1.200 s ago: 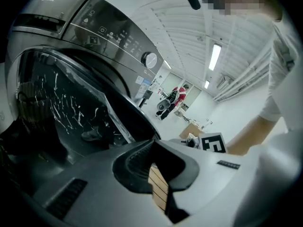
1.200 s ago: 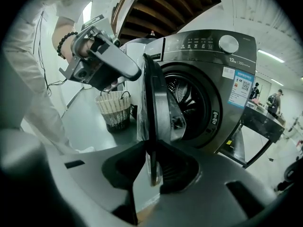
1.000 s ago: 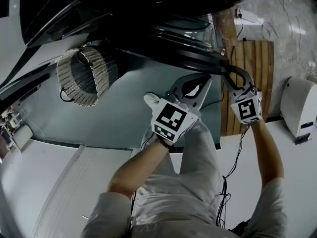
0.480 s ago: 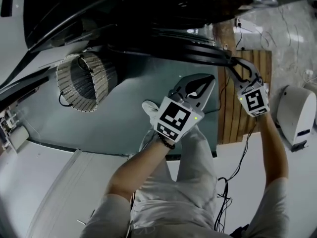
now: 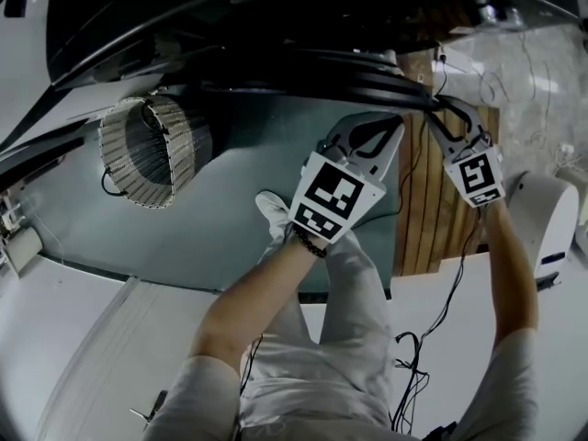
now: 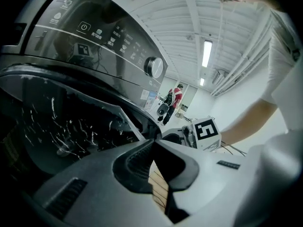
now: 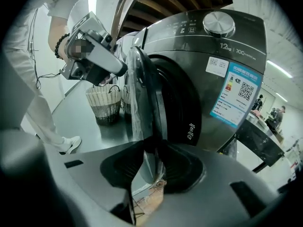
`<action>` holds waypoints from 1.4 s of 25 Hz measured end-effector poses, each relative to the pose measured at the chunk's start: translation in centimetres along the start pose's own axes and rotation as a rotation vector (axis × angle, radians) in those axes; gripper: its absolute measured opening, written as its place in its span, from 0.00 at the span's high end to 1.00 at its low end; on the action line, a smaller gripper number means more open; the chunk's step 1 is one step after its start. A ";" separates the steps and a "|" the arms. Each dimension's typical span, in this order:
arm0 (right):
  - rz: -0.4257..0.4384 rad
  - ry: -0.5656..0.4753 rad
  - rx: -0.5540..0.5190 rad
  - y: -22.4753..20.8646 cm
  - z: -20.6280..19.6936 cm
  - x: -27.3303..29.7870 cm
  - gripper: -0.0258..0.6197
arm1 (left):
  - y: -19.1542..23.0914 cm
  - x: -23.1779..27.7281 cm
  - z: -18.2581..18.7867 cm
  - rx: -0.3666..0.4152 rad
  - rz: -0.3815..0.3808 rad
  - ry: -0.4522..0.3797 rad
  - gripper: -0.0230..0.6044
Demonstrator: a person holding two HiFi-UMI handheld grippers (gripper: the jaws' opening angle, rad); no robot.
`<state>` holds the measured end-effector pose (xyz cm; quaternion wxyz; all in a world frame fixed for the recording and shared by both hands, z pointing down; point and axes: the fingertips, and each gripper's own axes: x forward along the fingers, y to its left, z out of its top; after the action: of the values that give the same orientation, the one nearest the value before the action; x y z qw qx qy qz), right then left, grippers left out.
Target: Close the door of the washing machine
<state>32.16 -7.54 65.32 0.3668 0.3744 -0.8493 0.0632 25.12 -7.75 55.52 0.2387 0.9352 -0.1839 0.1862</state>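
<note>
The washing machine's dark round door point(image 5: 303, 67) hangs part open in front of the grey machine point(image 7: 213, 79). My right gripper point(image 5: 441, 108) straddles the door's outer rim. In the right gripper view the rim point(image 7: 142, 103) runs between the jaws point(image 7: 150, 148), which are opening and sit loosely around it. My left gripper point(image 5: 395, 119) is shut and empty, its tips close beside the door's edge. The left gripper view shows its closed tips point(image 6: 154, 140) under the door glass point(image 6: 71, 122) and the control panel's dial point(image 6: 154, 67).
A wicker basket point(image 5: 152, 150) stands on the grey floor left of the door. A wooden pallet point(image 5: 427, 209) and a white appliance point(image 5: 547, 219) lie to the right. Cables point(image 5: 413, 384) trail by the person's legs and white shoe point(image 5: 274, 214).
Both grippers have shifted rightward and upward in the head view, and the door's rim has swung along with the right gripper. The right jaws stand a little wider.
</note>
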 end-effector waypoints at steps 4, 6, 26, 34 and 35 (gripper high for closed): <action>0.007 0.009 -0.015 -1.1 0.2 0.5 0.77 | 0.0 0.6 0.7 -0.005 -0.003 -0.018 0.96; 0.010 0.012 -0.019 -1.7 0.2 0.7 0.77 | 0.0 1.0 1.0 0.001 -0.009 -0.025 0.96; -0.076 0.035 0.000 -6.4 1.4 3.0 0.74 | 2.5 2.9 3.5 0.027 -0.008 -0.059 0.96; -0.123 0.057 0.045 -7.2 1.5 3.3 0.73 | 3.0 3.0 3.8 0.022 -0.002 -0.064 0.96; -0.131 0.065 0.059 -7.3 1.4 3.3 0.73 | 3.1 3.0 3.8 0.019 -0.001 -0.066 0.96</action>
<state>34.80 -15.24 65.29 0.3862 0.4376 -0.8084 0.0763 27.41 -12.97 54.90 0.2236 0.9431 -0.1896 0.1572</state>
